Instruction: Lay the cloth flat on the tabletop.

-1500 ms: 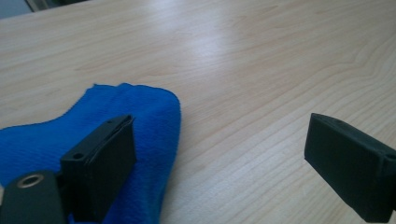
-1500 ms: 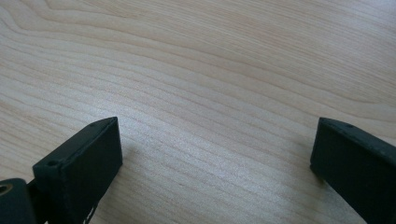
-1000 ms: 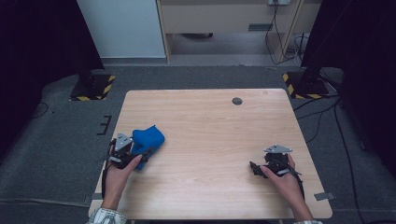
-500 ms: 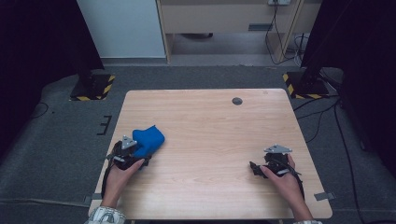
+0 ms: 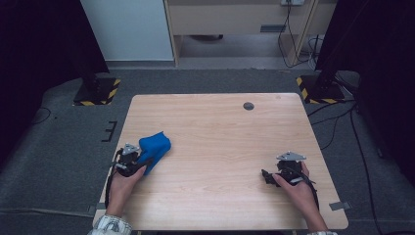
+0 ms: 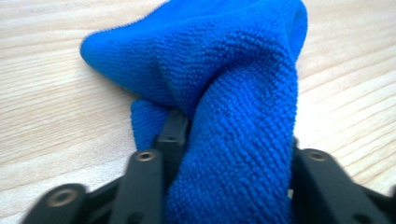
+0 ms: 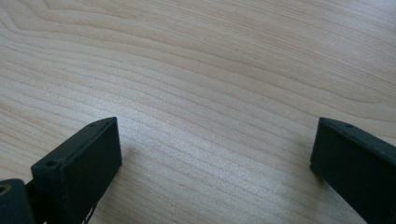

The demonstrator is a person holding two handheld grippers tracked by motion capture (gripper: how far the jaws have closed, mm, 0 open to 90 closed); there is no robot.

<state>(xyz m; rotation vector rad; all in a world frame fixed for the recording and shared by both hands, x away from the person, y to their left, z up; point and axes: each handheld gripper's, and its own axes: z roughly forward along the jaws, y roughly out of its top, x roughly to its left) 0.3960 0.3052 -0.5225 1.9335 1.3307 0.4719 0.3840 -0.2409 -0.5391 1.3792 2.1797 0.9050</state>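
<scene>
Bare wooden table [image 5: 220, 147] between both hands, blue cloth [image 5: 154, 147] and small dark disc [image 5: 248, 105] the sole obstacles.

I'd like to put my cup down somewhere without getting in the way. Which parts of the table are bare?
The wide stretch of table between the blue cloth and the right gripper is bare, as is the far edge around the dark round hole. It is crowded at the left gripper, whose jaws are pinching the cloth.

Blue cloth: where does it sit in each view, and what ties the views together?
High view: cloth at table's left, at the left gripper.
Left gripper view: centre, bunched between the jaws.
Right gripper view: not in it.
Shared landmark: wood-grain table.
</scene>
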